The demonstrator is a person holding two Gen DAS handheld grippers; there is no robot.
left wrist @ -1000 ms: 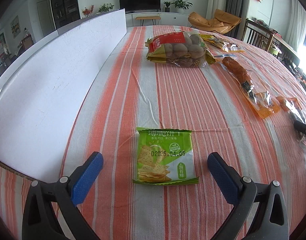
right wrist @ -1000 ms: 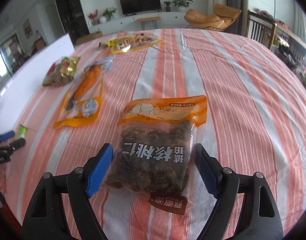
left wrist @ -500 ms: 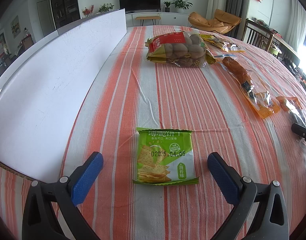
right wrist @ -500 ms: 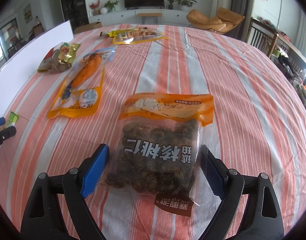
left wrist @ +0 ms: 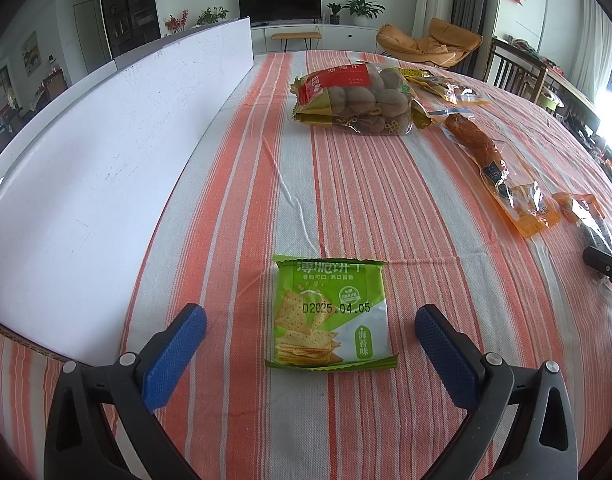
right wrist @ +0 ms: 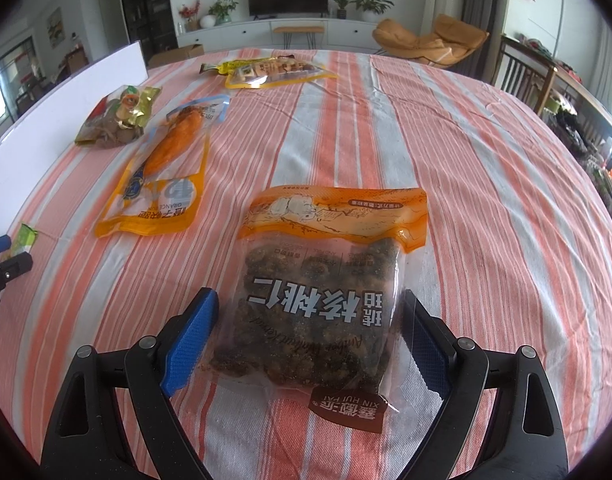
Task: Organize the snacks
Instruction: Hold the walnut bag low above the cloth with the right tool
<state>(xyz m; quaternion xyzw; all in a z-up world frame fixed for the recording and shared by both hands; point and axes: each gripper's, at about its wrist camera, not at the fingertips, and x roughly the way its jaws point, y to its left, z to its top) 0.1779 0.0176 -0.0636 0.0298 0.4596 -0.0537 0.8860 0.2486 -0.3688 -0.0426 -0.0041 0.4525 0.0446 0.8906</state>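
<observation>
1. Left wrist view: a white board (left wrist: 106, 152) stands along the left edge of the striped tablecloth (left wrist: 346, 208).
2. The left gripper (left wrist: 310, 334) is spread wide, its blue pads clear on either side of a green cracker packet (left wrist: 332, 316) that lies flat between them.
3. Farther back lie a bag of brown balls (left wrist: 358, 100) and, to its right, an orange pouch (left wrist: 506, 184).
4. Right wrist view: the same orange pouch (right wrist: 162, 184) lies at left, with a yellow packet (right wrist: 270, 72) behind it.
5. The right gripper (right wrist: 308, 328) has just been opening; a walnut bag (right wrist: 326, 292) lies between its jaws, ungripped, the bag's clear edge overlapping the right pad.
</observation>
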